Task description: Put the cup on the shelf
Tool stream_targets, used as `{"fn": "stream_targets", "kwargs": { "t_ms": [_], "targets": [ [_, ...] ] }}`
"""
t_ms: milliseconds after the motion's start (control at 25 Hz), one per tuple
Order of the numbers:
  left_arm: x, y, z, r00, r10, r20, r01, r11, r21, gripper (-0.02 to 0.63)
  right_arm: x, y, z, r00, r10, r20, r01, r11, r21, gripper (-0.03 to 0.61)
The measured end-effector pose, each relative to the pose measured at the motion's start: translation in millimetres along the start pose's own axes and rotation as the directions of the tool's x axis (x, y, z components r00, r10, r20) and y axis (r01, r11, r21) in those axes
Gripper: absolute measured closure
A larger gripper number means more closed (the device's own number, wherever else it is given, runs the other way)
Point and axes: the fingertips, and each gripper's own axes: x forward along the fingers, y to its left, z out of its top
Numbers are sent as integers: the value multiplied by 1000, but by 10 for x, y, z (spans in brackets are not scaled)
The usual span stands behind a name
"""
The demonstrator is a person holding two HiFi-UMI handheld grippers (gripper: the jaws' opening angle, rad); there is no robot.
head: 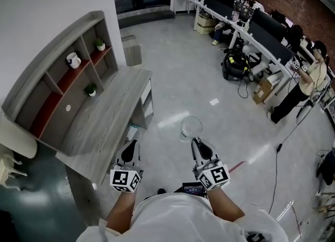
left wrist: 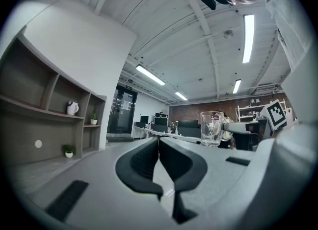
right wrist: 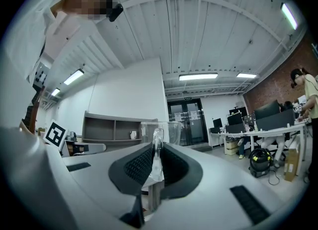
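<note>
A clear glass cup (head: 191, 128) hangs in the air over the floor, held by its handle in my right gripper (head: 197, 142). In the right gripper view the handle of the cup (right wrist: 158, 144) sits pinched between the two dark jaws of the right gripper (right wrist: 157, 163). My left gripper (head: 130, 148) is shut with nothing in it, close to the desk's near corner. The left gripper view shows the jaws of the left gripper (left wrist: 159, 154) pressed together and the cup (left wrist: 211, 127) to the right. The grey shelf unit (head: 57, 73) with red shelf boards stands on the desk at the left.
A white kettle (head: 73, 60) and two small potted plants (head: 100, 44) stand in the shelf's compartments. The grey wooden desk (head: 107, 121) runs along the white wall. Long office desks with monitors (head: 246, 21) and a standing person (head: 301, 87) are at the far right.
</note>
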Motion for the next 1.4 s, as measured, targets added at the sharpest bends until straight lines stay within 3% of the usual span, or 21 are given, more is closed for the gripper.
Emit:
{"fn": "stream_targets", "kwargs": {
  "t_ms": [200, 520, 960, 1080, 1400],
  "targets": [
    [333, 186, -98, 1000, 14, -22, -14, 1000, -1, 603, 289, -218, -118, 1000, 1, -8, -1, 1000, 12, 534],
    [1081, 492, -172, 995, 93, -25, -93, 996, 13, 603, 1022, -767, -291, 997, 74, -1, -74, 997, 27, 534],
    [2367, 604, -37, 984, 175, -34, -173, 984, 36, 603, 2004, -1913, -313, 988, 156, -8, -156, 987, 27, 533],
    [2684, 670, 13, 981, 192, -21, -192, 981, 13, 603, 2275, -2170, -326, 984, 179, 0, -178, 983, 34, 534],
    [3150, 687, -19, 965, 261, -18, -261, 965, 11, 603, 2744, -2624, -337, 971, 239, 17, -239, 970, 49, 534]
  ]
}}
